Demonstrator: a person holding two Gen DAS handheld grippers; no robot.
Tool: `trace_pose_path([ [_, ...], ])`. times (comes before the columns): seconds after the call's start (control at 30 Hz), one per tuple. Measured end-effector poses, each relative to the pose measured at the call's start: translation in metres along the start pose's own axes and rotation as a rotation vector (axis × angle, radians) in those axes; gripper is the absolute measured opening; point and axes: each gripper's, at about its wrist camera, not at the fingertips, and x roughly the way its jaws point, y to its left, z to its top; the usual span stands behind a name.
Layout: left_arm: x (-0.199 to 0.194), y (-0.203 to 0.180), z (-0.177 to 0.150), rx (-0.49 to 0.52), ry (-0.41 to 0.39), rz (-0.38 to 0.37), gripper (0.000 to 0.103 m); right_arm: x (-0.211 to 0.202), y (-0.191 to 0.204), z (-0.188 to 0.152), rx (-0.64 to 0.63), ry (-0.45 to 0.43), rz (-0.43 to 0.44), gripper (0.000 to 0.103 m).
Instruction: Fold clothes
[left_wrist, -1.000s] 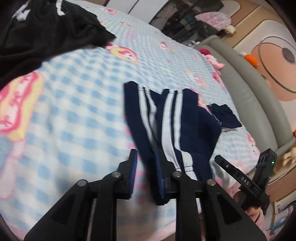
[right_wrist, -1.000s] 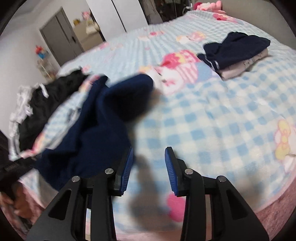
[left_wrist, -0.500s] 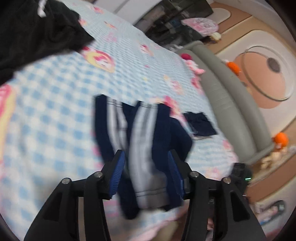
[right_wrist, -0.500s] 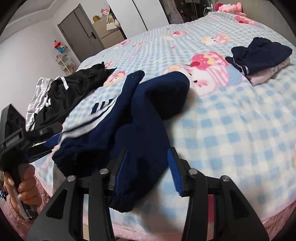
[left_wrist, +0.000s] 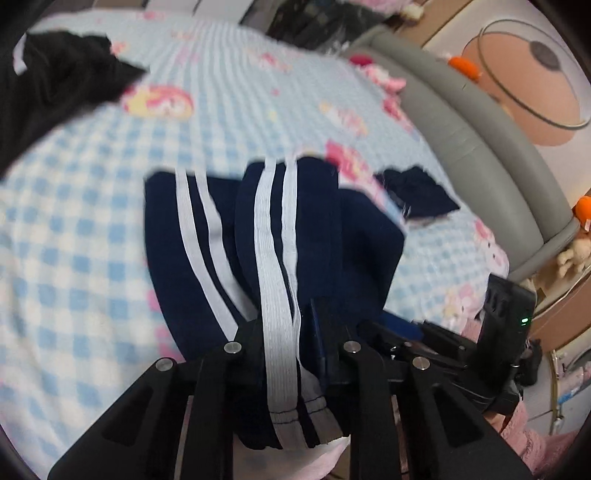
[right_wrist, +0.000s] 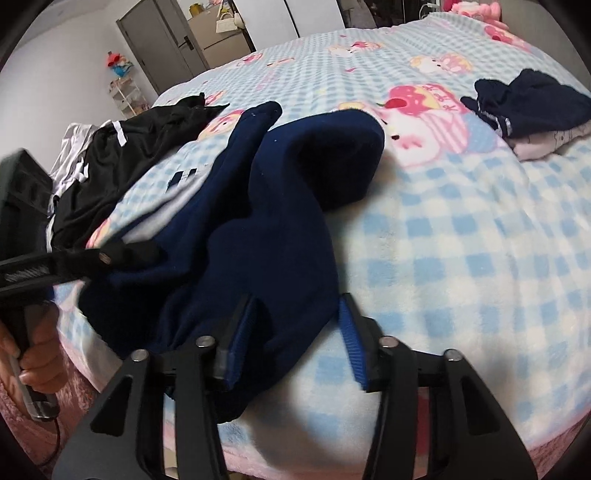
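Navy track pants (left_wrist: 332, 240) with white side stripes lie bunched on the blue checked blanket (left_wrist: 74, 221). My left gripper (left_wrist: 286, 325) is shut on the striped leg end, and the cuff hangs down between its fingers. In the right wrist view the same pants (right_wrist: 266, 206) show their plain navy side. My right gripper (right_wrist: 295, 321) is open, with a fold of the pants lying between its blue pads (right_wrist: 351, 332) at the bed's near edge. The left gripper (right_wrist: 110, 254) enters from the left, held by a hand (right_wrist: 33, 354), its tip at the fabric.
A black garment with white trim (right_wrist: 122, 166) lies to the left on the bed. A small folded pile of navy and pale clothes (right_wrist: 535, 103) sits at the far right. A grey padded bed edge (left_wrist: 480, 147) runs along the far side.
The left gripper's fingers have narrowed onto the striped leg end. The right gripper has moved forward so the pants' edge lies between its open fingers.
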Motion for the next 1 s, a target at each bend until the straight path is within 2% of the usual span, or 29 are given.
trace_pose_path([
  [0.07, -0.006, 0.003, -0.003, -0.024, -0.031, 0.028, 0.018, -0.001, -0.004, 0.000, 0.009, 0.002, -0.037, 0.034],
  [0.17, -0.009, 0.015, -0.014, -0.073, -0.053, 0.068, 0.018, -0.003, -0.011, 0.000, 0.022, 0.006, -0.093, 0.033],
  [0.23, 0.000, 0.024, -0.022, -0.096, -0.022, 0.095, 0.018, 0.002, -0.015, 0.000, 0.018, 0.032, -0.139, 0.033],
  [0.3, 0.012, 0.039, -0.033, -0.126, 0.044, 0.111, 0.019, 0.010, -0.016, -0.002, 0.007, 0.060, -0.158, 0.032],
  [0.43, -0.002, 0.043, -0.029, -0.160, -0.023, 0.032, 0.022, 0.004, -0.009, -0.003, -0.033, 0.032, -0.185, 0.033],
  [0.53, -0.010, 0.043, -0.028, -0.160, -0.062, -0.035, 0.024, -0.010, -0.011, -0.004, 0.016, -0.031, -0.149, 0.033],
  [0.6, -0.006, 0.048, -0.029, -0.196, -0.050, -0.101, 0.034, -0.021, -0.007, -0.002, 0.038, -0.085, -0.109, 0.035],
  [0.63, -0.004, 0.051, -0.030, -0.215, -0.043, -0.135, 0.043, -0.025, -0.002, -0.001, 0.038, -0.111, -0.082, 0.035],
  [0.67, -0.002, 0.053, -0.031, -0.233, -0.037, -0.168, 0.045, -0.027, 0.005, 0.001, 0.024, -0.123, -0.051, 0.035],
  [0.7, 0.000, 0.054, -0.032, -0.240, -0.031, -0.180, 0.044, -0.028, 0.012, 0.002, 0.007, -0.128, -0.019, 0.035],
  [0.73, 0.003, 0.051, -0.031, -0.218, -0.026, -0.139, 0.041, -0.026, 0.019, 0.002, -0.012, -0.121, 0.006, 0.037],
  [0.77, 0.005, 0.047, -0.030, -0.198, -0.025, -0.100, 0.026, -0.021, 0.026, 0.000, -0.037, -0.098, 0.020, 0.040],
  [0.8, 0.004, 0.044, -0.030, -0.183, -0.036, -0.066, 0.020, -0.013, 0.033, -0.003, -0.066, -0.060, 0.011, 0.040],
  [0.83, 0.003, 0.042, -0.030, -0.172, -0.050, -0.041, 0.020, -0.004, 0.038, -0.007, -0.096, -0.027, -0.026, 0.039],
  [0.9, -0.004, 0.037, -0.028, -0.162, -0.088, -0.039, 0.016, 0.007, 0.043, -0.011, -0.132, 0.008, -0.106, 0.032],
  [0.93, -0.006, 0.034, -0.025, -0.140, -0.090, -0.029, 0.015, 0.007, 0.040, -0.010, -0.122, 0.007, -0.124, 0.027],
  [0.97, -0.008, 0.032, -0.023, -0.119, -0.092, -0.019, 0.015, 0.004, 0.036, -0.009, -0.111, 0.002, -0.148, 0.016],
  [1.0, -0.010, 0.029, -0.020, -0.097, -0.094, -0.009, 0.015, 0.001, 0.030, -0.008, -0.102, -0.007, -0.187, 0.013],
])
